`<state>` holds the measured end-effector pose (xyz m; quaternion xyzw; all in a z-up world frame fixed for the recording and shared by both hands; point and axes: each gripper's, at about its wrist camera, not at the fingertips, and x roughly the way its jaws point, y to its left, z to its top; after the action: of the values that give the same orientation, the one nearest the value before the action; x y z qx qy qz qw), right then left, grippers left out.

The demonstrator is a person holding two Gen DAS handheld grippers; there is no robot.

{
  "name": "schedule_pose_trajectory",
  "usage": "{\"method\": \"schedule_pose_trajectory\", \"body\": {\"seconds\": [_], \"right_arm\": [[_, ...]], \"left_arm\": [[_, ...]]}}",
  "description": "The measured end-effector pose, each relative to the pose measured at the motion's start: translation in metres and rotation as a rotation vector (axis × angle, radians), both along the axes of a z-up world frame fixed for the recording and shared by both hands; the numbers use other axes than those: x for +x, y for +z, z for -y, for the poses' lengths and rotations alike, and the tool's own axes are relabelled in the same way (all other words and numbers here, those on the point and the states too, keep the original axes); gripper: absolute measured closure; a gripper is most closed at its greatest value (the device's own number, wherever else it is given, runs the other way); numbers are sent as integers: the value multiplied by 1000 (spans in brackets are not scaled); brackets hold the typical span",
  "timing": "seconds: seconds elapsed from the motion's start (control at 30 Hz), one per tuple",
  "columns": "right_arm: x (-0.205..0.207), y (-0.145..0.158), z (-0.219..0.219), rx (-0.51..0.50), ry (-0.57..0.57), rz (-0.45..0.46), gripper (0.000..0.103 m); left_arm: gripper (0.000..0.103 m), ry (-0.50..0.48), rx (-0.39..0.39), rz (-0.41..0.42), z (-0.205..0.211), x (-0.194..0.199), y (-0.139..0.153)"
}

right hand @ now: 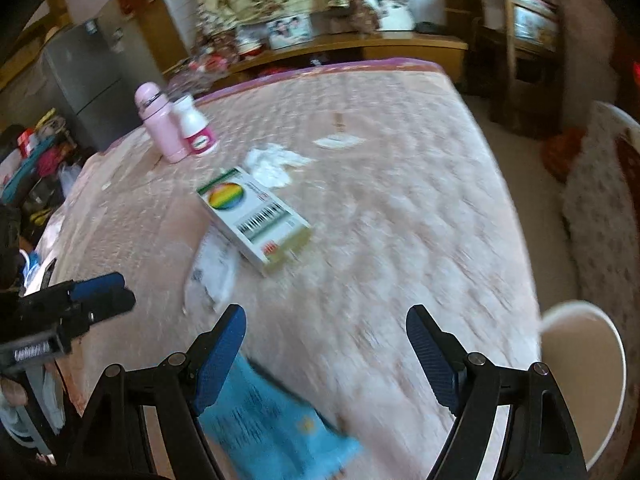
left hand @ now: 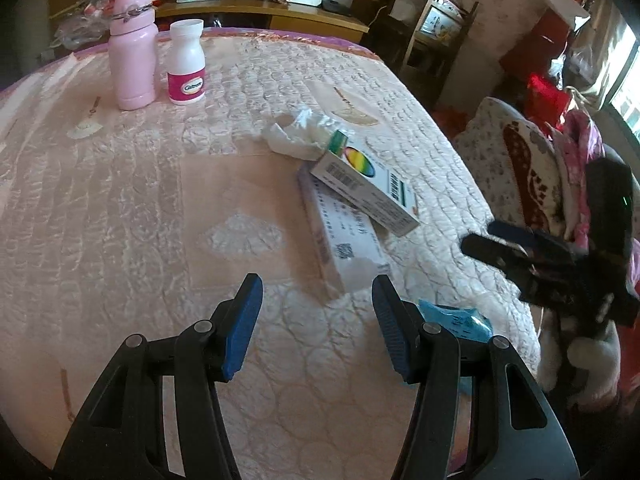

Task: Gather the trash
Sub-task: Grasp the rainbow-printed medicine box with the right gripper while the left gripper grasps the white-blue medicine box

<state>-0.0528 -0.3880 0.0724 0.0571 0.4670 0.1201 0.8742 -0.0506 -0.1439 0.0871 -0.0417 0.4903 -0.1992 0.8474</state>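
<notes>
With both our left gripper [left hand: 316, 320] and right gripper [right hand: 326, 354] open-jawed and empty above the quilted pink bed [left hand: 120, 208], we judged the stacked white cardboard boxes [left hand: 362, 192] might slide apart if nudged.

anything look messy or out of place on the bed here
Yes. A crumpled white tissue lies loose mid-bed, and a rainbow-printed box sits crooked on top of a flat white box. A blue packet lies near the bed's near edge. The pink bottle and white pill bottle stand upright, tidy.
</notes>
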Motion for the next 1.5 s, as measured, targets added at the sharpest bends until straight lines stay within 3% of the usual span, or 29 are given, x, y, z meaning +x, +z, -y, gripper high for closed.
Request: {"method": "schedule_pose_trajectory", "body": {"seconds": [0.23, 0.5, 0.77, 0.97, 1.1, 1.27, 1.37, 1.5], "right_arm": [[58, -10, -34, -16, 121, 4, 23], [93, -28, -56, -40, 232, -44, 22], [78, -23, -47, -7, 188, -28, 30], [54, -16, -4, -46, -12, -63, 34], [36, -19, 16, -114, -84, -91, 34], [24, -25, 24, -88, -77, -116, 33], [22, -20, 26, -86, -72, -76, 24], [24, -16, 21, -90, -51, -50, 23]], "left_arm": [[47, -4, 6, -13, -1, 18, -1], [47, -5, 6, -24, 2, 31, -5], [47, 1, -4, -38, 8, 36, -12], [47, 4, -9, -30, 21, 39, -16], [47, 13, -7, -26, 32, 42, -19], [47, 39, 5, -19, 47, 53, -27], [47, 60, 22, -7, 54, 61, -33], [47, 86, 47, -6, 62, 71, -41]]}}
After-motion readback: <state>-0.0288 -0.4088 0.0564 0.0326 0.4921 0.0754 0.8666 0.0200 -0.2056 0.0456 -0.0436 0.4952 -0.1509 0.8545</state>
